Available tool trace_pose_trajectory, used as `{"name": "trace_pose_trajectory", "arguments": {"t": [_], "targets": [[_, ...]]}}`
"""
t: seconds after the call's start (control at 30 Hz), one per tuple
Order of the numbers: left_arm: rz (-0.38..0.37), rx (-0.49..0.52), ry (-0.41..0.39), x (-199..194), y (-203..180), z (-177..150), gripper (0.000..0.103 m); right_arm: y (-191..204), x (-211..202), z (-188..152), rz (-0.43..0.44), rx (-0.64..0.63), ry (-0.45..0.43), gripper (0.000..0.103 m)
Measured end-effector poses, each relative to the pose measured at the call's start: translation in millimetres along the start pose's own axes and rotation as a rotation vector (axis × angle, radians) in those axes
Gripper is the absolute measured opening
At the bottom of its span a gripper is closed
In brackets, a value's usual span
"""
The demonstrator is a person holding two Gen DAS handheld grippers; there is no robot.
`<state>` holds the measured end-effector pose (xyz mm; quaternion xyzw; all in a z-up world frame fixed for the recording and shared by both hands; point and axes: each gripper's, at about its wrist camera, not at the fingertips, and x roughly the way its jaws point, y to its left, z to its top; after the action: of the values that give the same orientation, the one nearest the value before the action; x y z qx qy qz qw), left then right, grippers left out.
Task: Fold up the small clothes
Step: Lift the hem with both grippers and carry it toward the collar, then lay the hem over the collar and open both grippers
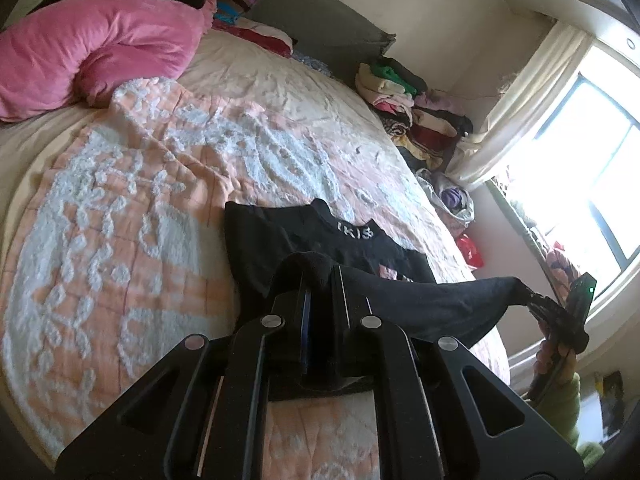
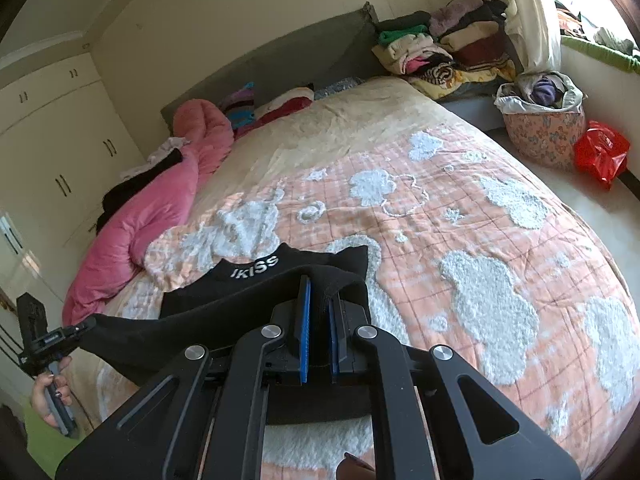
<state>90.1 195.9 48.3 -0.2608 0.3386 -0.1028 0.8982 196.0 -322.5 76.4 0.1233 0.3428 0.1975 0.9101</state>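
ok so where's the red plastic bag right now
In the right wrist view the red plastic bag sits on the floor at the far right, beside the bed, just right of the floral laundry basket under the window.

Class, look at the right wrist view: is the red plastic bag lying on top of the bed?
No. The red plastic bag sits on the floor beside the flowered laundry basket, off the bed.

Daylight floods through the window [image 1: 580, 168] — overexposed glare, fisheye-warped edges.

Home bedroom: quilted bed [image 2: 460, 220], pink duvet [image 1: 92, 48], wardrobe [image 2: 52, 120], clothes piles [image 2: 448, 52].
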Motion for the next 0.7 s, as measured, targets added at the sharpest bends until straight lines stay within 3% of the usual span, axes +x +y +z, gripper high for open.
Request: {"name": "trace_pose_trajectory", "arguments": {"t": [0.47,0.7], "targets": [[0.079,-0.03,0.062,51.6,34.1,16.2,0.003,-3.5,88.0,14.4,-0.083,-0.026,0.124,0.007],[0.099,-0.053,0.028,51.7,45.3,12.4,0.009,-10.7,99.8,8.6,-0.14,-0.038,0.128,0.026]]}}
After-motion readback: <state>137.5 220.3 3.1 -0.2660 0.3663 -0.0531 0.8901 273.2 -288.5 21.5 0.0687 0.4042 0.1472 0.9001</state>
